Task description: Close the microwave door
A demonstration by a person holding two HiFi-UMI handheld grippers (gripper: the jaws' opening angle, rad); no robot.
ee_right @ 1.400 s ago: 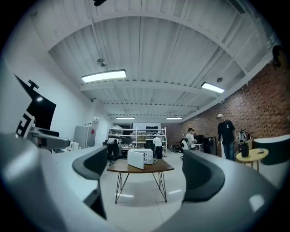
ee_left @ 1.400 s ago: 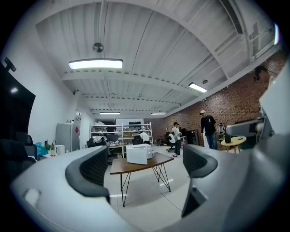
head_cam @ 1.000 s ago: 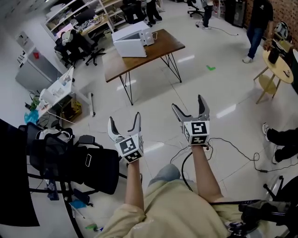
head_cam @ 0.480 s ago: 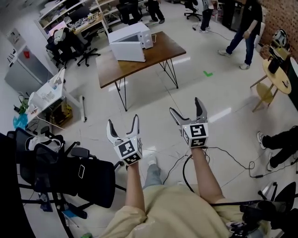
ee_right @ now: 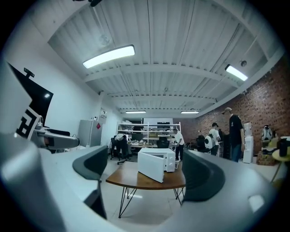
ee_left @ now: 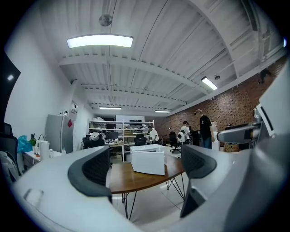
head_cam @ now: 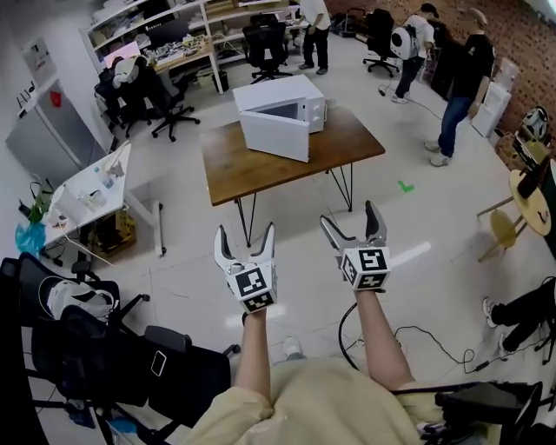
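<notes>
Microwave (head_cam: 295, 100): far, on wooden surface (head_cam: 252, 174); door (head_cam: 274, 135) standing open. Left hand-held gripper (head_cam: 246, 236) and right hand-held gripper (head_cam: 351, 219): jaws spread, empty, well apart from it. Task apparently unstarted: approach and push outstanding.

The microwave's (head_cam: 278, 91) inside is mostly hidden behind its open door (head_cam: 274, 136), and in the left gripper view the door covers nearly its whole front. Its controls are too small to read, as is what lies on the shelf (head_cam: 161, 22). A seated person (head_cam: 532, 306) is cut off at the right edge, with only legs showing.
</notes>
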